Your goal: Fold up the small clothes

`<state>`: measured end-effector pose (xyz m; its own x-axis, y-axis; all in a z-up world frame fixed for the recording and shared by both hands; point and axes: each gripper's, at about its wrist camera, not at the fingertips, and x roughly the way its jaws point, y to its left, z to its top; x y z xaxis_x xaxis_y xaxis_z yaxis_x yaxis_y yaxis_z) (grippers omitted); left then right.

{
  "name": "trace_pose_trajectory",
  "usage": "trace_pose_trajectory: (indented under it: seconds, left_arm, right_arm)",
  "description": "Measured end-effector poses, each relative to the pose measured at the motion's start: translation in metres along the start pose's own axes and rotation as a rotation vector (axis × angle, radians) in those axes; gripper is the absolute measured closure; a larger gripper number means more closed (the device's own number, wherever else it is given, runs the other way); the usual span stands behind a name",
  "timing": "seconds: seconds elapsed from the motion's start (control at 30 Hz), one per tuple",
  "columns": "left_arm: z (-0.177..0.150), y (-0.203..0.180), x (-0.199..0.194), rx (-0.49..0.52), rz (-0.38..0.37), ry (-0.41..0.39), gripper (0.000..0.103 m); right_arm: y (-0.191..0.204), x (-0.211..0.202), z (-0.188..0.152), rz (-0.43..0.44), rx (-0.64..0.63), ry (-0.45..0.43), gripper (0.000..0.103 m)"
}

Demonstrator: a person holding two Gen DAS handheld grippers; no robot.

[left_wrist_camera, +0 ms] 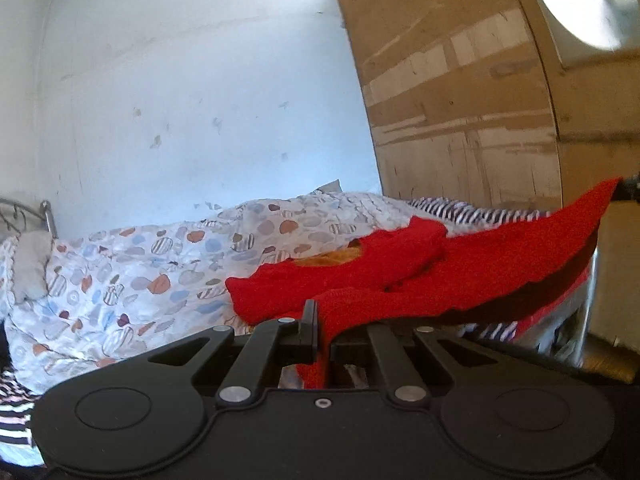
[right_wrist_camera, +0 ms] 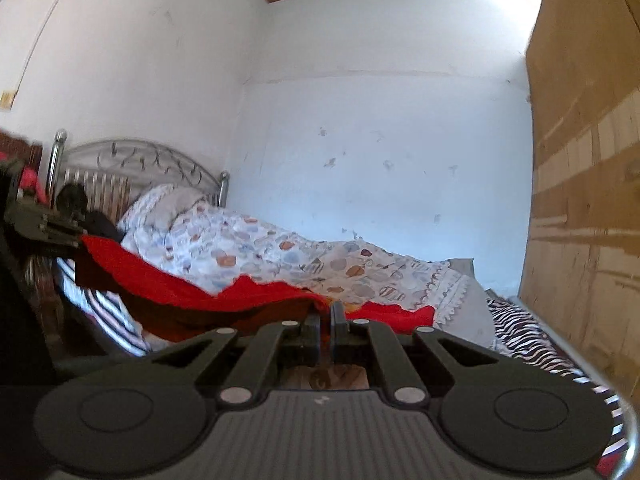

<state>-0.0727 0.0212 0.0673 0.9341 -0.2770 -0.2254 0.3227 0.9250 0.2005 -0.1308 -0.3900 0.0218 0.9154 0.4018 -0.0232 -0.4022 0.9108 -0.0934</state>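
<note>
Fingers of the left gripper (left_wrist_camera: 323, 320) point roughly level, pinched on an edge of the red knit garment (left_wrist_camera: 460, 276), which hangs down between them. Level too, the right gripper (right_wrist_camera: 327, 316) clamps another edge of that cloth. Between them the garment stretches lifted above the patterned quilt (left_wrist_camera: 160, 264). Beyond lie a zebra-striped blanket (right_wrist_camera: 520, 332), the metal headboard (right_wrist_camera: 132, 160) and white wall (left_wrist_camera: 200, 100).

Left gripper (left_wrist_camera: 323, 320) clamped on red garment (left_wrist_camera: 460, 276), cloth stretched above bed (left_wrist_camera: 120, 280) toward its right edge.
</note>
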Motion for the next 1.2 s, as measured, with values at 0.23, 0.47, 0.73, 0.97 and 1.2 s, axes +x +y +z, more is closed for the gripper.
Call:
trace_pose_trajectory:
  seconds: [0.23,0.47,0.73,0.97,1.2]
  left_arm:
    - [0.046,0.039,0.057,-0.122,-0.012,-0.006,0.098]
    - [0.098,0.058,0.128,-0.016,0.003,-0.034,0.098]
    - [0.133,0.092,0.246,0.035,-0.017,0.080,0.098]
    - [0.126,0.112,0.355,0.037,-0.036,0.202,0.097]
    - [0.090,0.133,0.447,-0.063,-0.064,0.340,0.097]
  right_arm:
    - [-0.049,0.074,0.045,-0.012,0.029,-0.022,0.098]
    - [-0.080,0.157,0.068,-0.073,0.022,0.010,0.098]
    - [-0.127,0.270,0.070,-0.125,0.053,0.128,0.098]
    - [-0.164,0.384,0.040,-0.148,0.089,0.275,0.098]
    - [-0.194,0.457,-0.005,-0.138,0.184,0.397,0.098]
